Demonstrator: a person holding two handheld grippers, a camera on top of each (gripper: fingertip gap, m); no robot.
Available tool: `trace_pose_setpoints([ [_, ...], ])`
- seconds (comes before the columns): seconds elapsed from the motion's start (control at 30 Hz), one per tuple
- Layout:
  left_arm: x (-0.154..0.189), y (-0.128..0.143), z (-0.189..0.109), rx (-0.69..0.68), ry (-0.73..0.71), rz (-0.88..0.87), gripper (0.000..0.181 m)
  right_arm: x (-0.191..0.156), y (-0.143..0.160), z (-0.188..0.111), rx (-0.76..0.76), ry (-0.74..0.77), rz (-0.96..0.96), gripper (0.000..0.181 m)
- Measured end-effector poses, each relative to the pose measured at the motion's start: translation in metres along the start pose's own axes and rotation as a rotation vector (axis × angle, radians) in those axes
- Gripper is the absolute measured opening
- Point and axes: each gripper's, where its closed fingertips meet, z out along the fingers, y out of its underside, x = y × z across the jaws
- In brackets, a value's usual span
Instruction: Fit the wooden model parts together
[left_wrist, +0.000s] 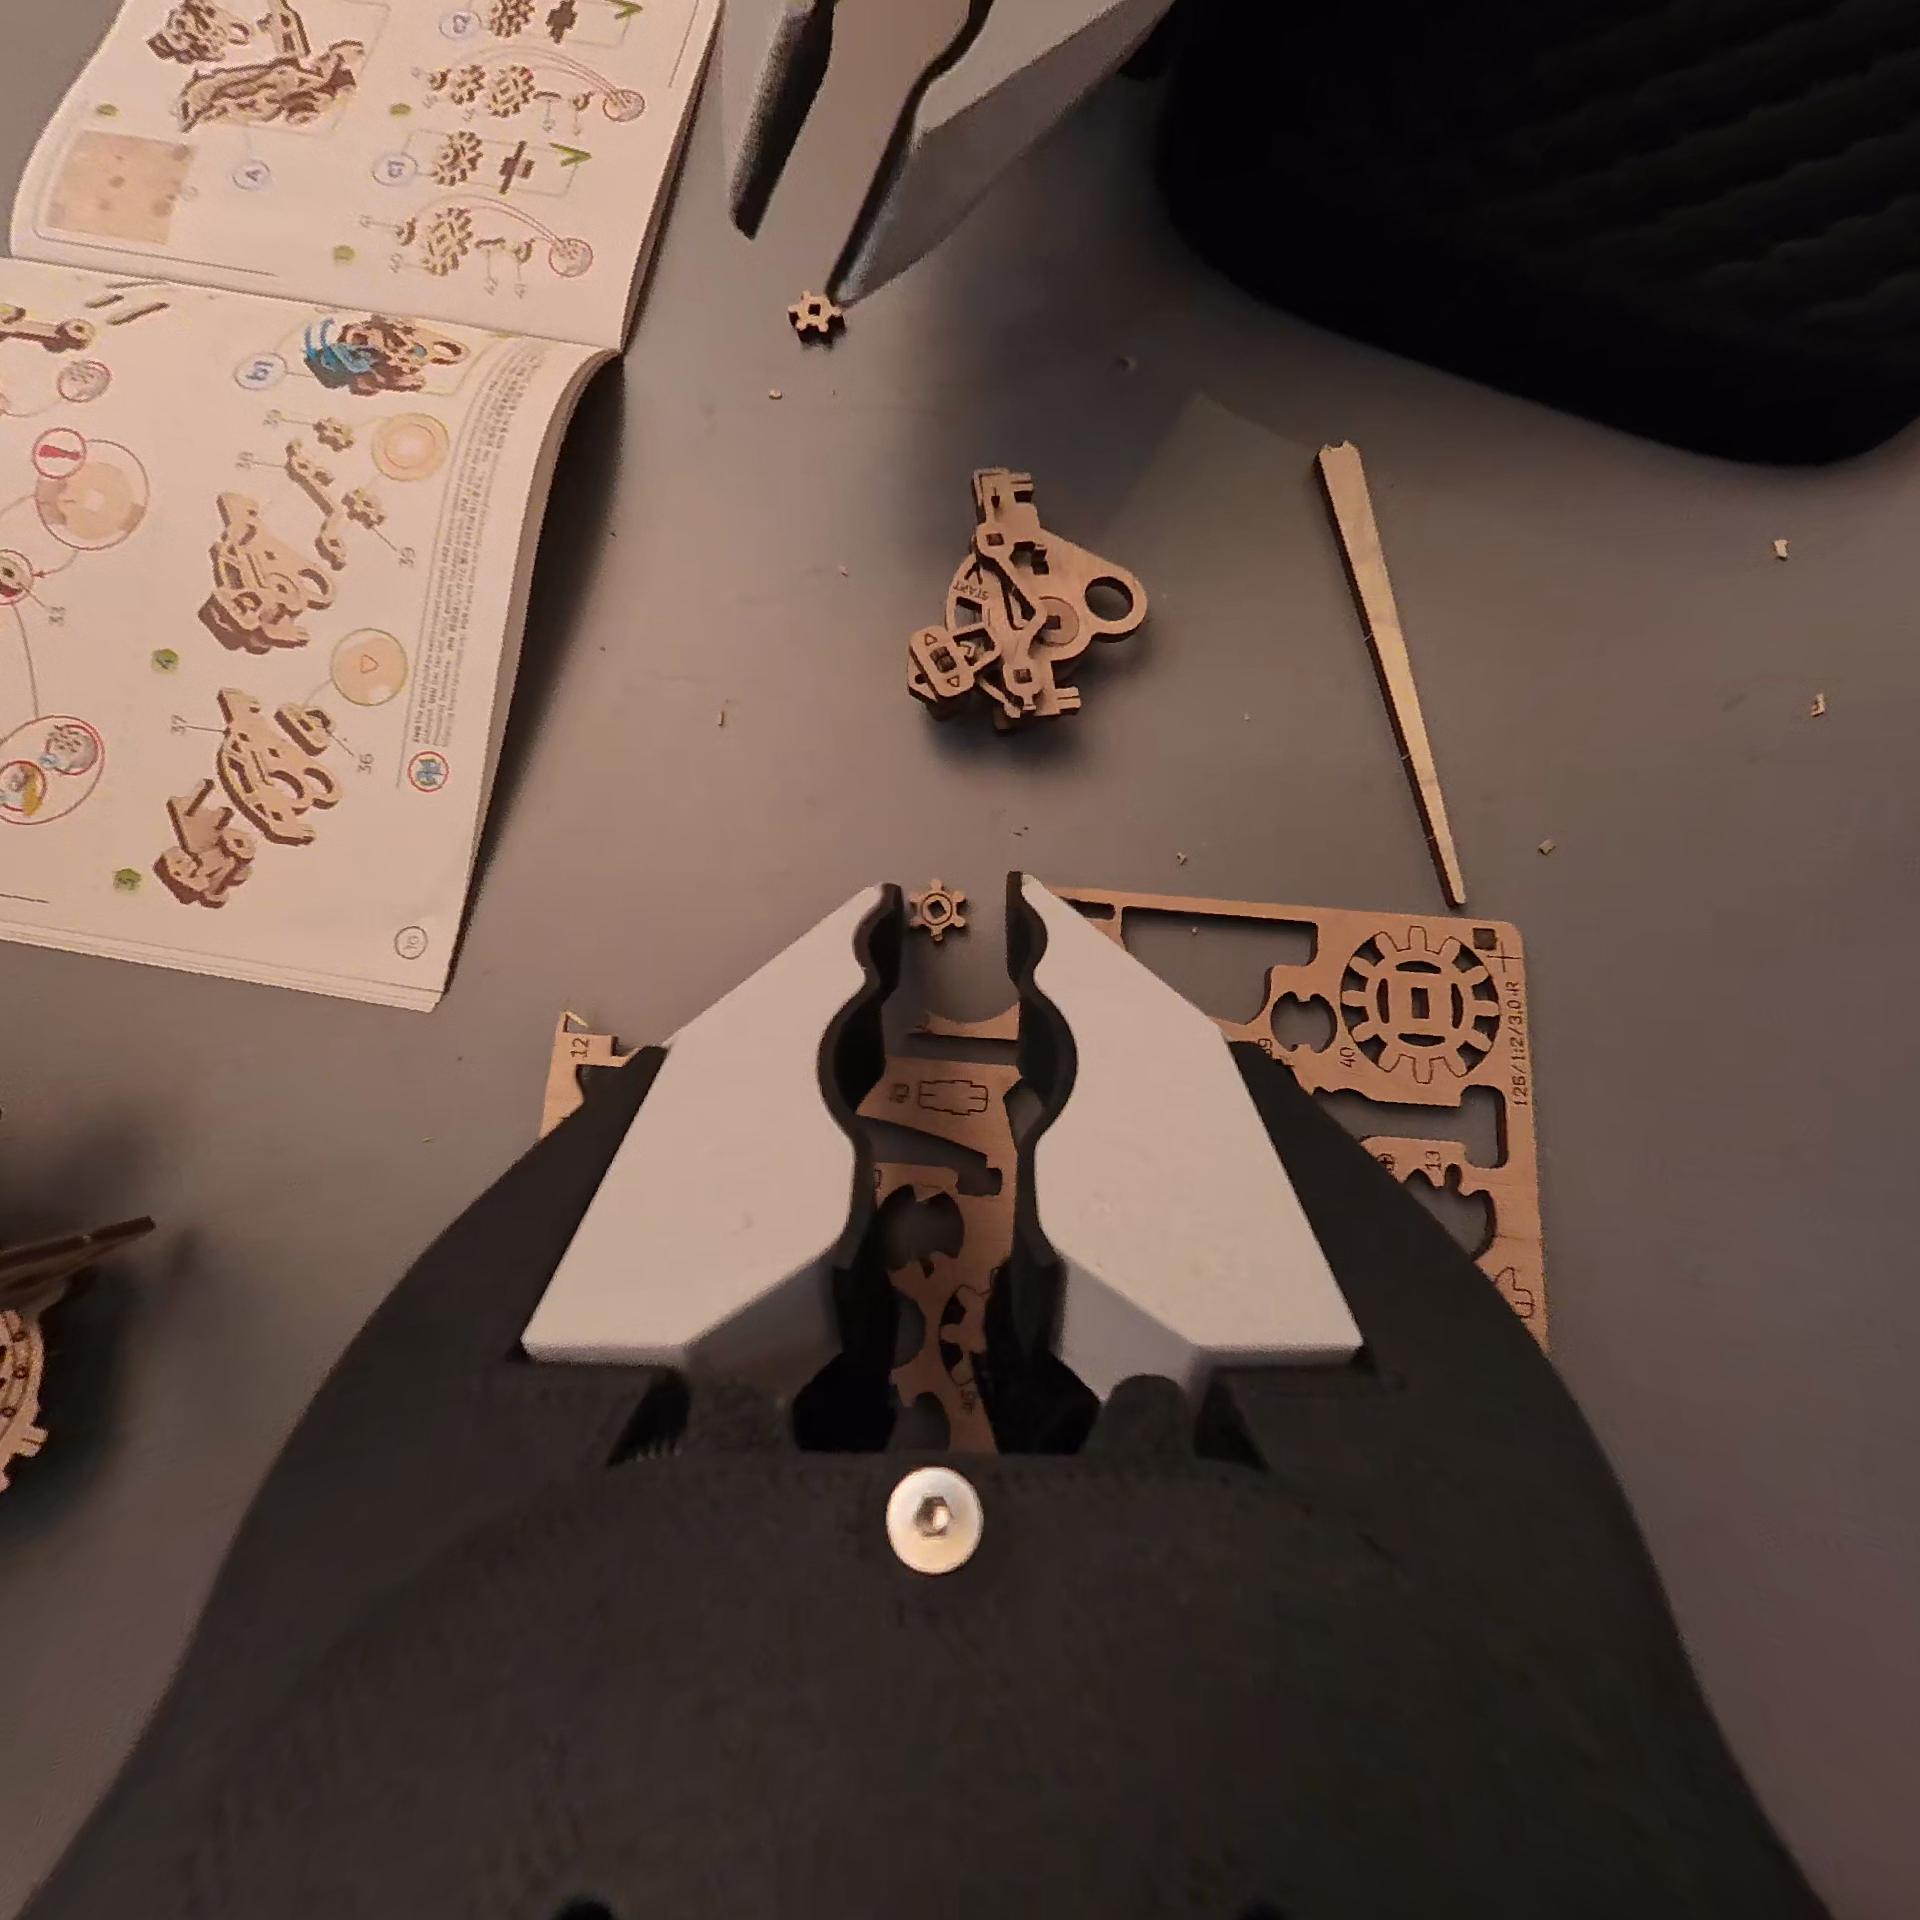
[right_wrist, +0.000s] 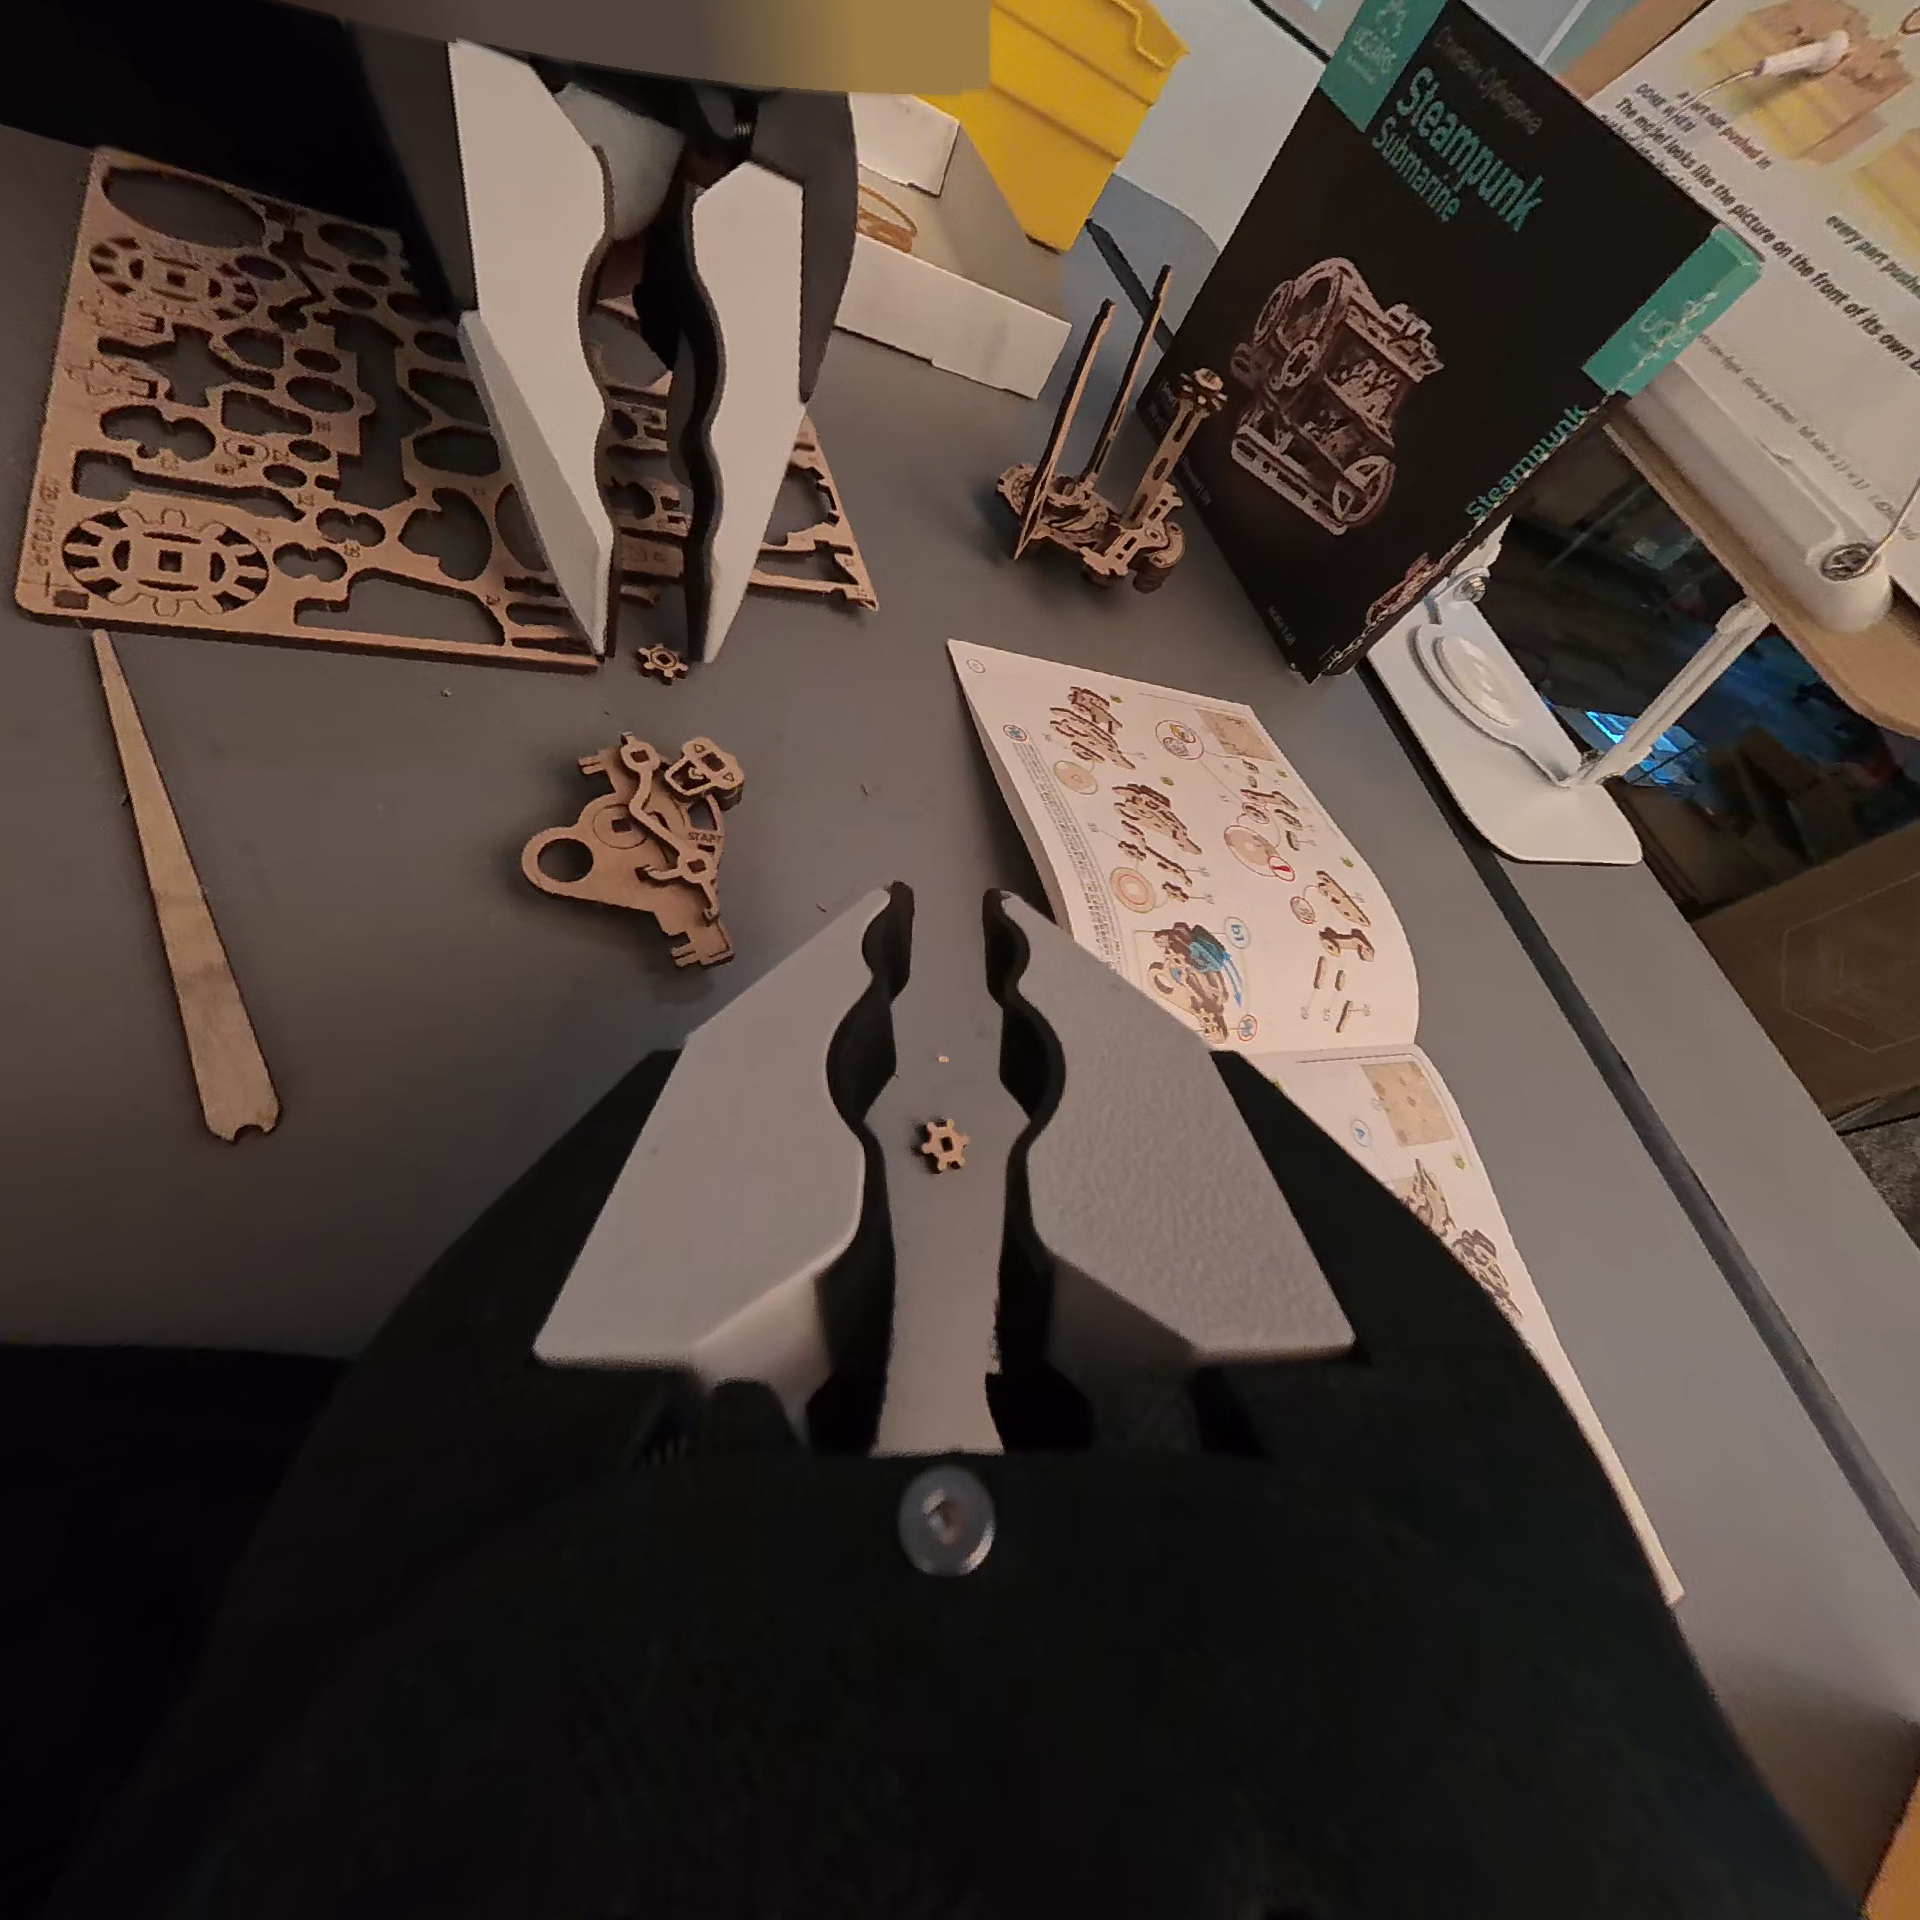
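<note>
Two tiny, light, brittle wooden cogs (left_wrist: 937, 911) (right_wrist: 943, 1145) lie loose between each spread gripper's (left_wrist: 951, 896) (right_wrist: 943, 902) fingers; pinching across the flat rims looks safest.

My left wrist camera sits behind my left gripper (left_wrist: 948, 896), looking steeply down and close onto the grey counter (left_wrist: 644, 644). My right wrist camera rides behind my right gripper (right_wrist: 943, 902), pitched lower and looking across the counter toward the box (right_wrist: 1455, 343) standing at its far side. The two views face each other: each shows the opposite gripper at its top edge. Both share the wooden assembly (left_wrist: 1023, 608), the open booklet (left_wrist: 239, 520) and the cut-out sheet (right_wrist: 270, 416).
</note>
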Motion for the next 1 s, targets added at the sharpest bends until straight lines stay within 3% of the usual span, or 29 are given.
trace_pose_setpoints([
  [0.8,-0.006,0.005,0.001,-0.025,-0.035,0.016,0.009,-0.006,0.002,0.003,-0.018,-0.025,-0.024,0.011],
  [1.0,-0.003,-0.005,0.001,0.008,-0.042,0.036,0.009,-0.007,0.002,0.003,-0.022,-0.025,-0.031,0.011],
])
